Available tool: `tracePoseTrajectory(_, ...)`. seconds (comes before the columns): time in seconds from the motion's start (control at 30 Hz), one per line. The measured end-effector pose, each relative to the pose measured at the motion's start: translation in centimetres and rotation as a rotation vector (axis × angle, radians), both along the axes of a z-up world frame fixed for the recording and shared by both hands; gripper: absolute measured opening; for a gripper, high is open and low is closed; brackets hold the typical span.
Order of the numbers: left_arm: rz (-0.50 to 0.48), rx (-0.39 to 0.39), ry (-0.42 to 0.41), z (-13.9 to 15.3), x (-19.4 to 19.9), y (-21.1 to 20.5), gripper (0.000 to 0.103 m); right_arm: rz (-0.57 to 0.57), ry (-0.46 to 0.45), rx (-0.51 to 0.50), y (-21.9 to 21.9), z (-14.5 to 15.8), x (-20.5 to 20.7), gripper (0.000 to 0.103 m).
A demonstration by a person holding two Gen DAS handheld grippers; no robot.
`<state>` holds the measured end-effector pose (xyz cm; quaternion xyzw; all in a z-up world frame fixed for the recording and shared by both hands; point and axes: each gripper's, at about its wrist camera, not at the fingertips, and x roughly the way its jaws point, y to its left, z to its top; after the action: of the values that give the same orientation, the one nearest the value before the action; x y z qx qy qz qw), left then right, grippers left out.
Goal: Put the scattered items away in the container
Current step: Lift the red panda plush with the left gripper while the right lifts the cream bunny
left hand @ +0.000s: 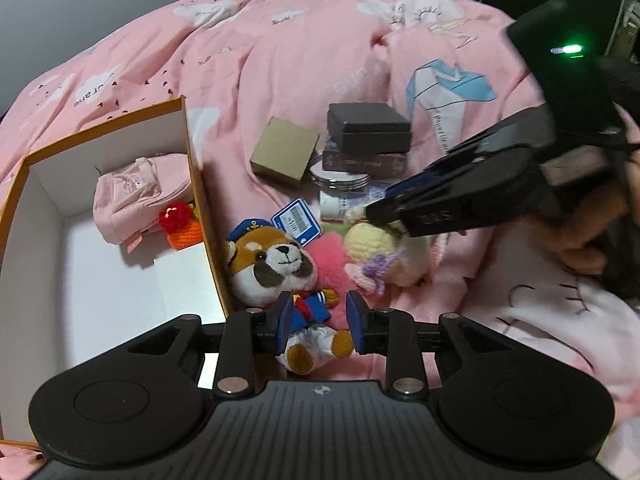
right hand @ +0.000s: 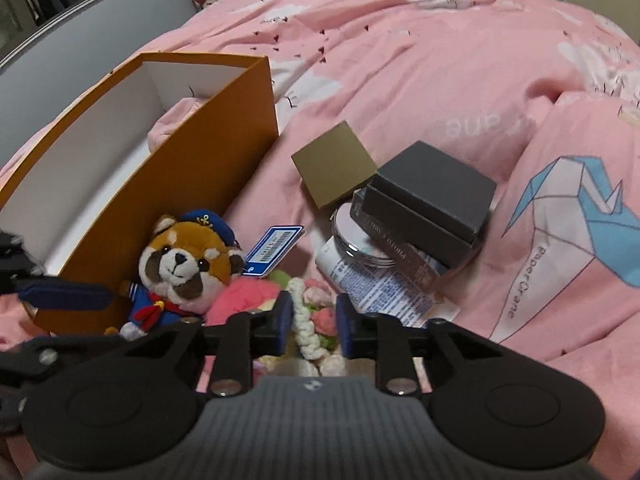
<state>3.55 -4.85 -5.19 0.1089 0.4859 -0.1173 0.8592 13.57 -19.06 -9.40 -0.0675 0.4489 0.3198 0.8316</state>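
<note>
The plush (left hand: 276,268) lies beside the box (left hand: 196,184), at its 3 o'clock, straddled by the open left gripper (left hand: 318,322). The right gripper (right hand: 310,320) brackets the crochet doll (right hand: 308,320), open. Closing comes next.

Orange box (left hand: 192,168) near half bare white floor, open from above; pink pouch (left hand: 136,196) and crochet piece (left hand: 180,224) fill far corner; sailor plush (left hand: 276,268) crowds the box's outer wall.
</note>
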Motion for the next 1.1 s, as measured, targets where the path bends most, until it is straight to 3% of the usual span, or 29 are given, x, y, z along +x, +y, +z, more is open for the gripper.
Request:
tracePoseTrajectory(0.07, 0.003, 0.025, 0.002, -0.4, 0.3, -0.3, 0.033, 0.008, -0.032, 0.005, -0.4, 0.7, -0.5, 0.014)
tracePoseTrajectory(0.13, 0.005, 0.054, 0.003, -0.9, 0.6, -0.7, 0.029, 0.029, -0.068, 0.036, -0.9, 1.6, -1.0, 0.000)
tracePoseTrajectory(0.23, 0.005, 0.098, 0.010, -1.6, 0.9, -1.2, 0.020, 0.084, -0.145, 0.084, -1.3, 3.6, -1.9, 0.000)
tracePoseTrajectory(0.3, -0.004, 0.140, 0.016, -2.1, 0.9, -1.7, 0.014, 0.130, -0.192, 0.053, -1.1, 4.5, -2.3, 0.000)
tracePoseTrajectory(0.47, -0.007, 0.205, 0.010, -2.9, 0.8, -2.2, 0.006, 0.159, -0.138, -0.021, -0.5, 3.8, -1.8, 0.006)
tracePoseTrajectory(0.5, -0.006, 0.204, 0.008, -2.8, 0.8, -2.1, 0.004, 0.156, -0.122, -0.032, -0.5, 3.3, -1.6, 0.007)
tracePoseTrajectory(0.6, 0.003, 0.176, -0.003, -2.6, 0.8, -1.8, 0.003, 0.134, -0.066, -0.037, -0.6, 2.1, -1.0, 0.024)
tracePoseTrajectory(0.73, 0.015, 0.136, -0.033, -1.8, 0.5, -1.3, 0.003, 0.117, 0.000, -0.026, -0.4, 0.7, -0.2, 0.034)
tracePoseTrajectory(0.8, 0.012, 0.111, -0.059, -1.2, 0.3, -1.1, 0.003, 0.115, 0.016, -0.048, -0.1, -0.1, 0.1, 0.034)
tracePoseTrajectory(0.87, 0.008, 0.085, -0.084, -0.6, 0.1, -1.0, 0.003, 0.121, 0.036, -0.043, -0.1, -0.5, 0.2, 0.026)
tracePoseTrajectory(1.07, 0.000, 0.011, -0.147, 1.4, 0.0, -0.6, 0.003, 0.186, -0.067, -0.094, 0.0, 1.3, -0.9, 0.017)
tracePoseTrajectory(1.1, -0.002, 0.004, -0.155, 1.7, 0.0, -0.6, 0.003, 0.208, -0.082, -0.099, -0.1, 1.7, -0.9, 0.010)
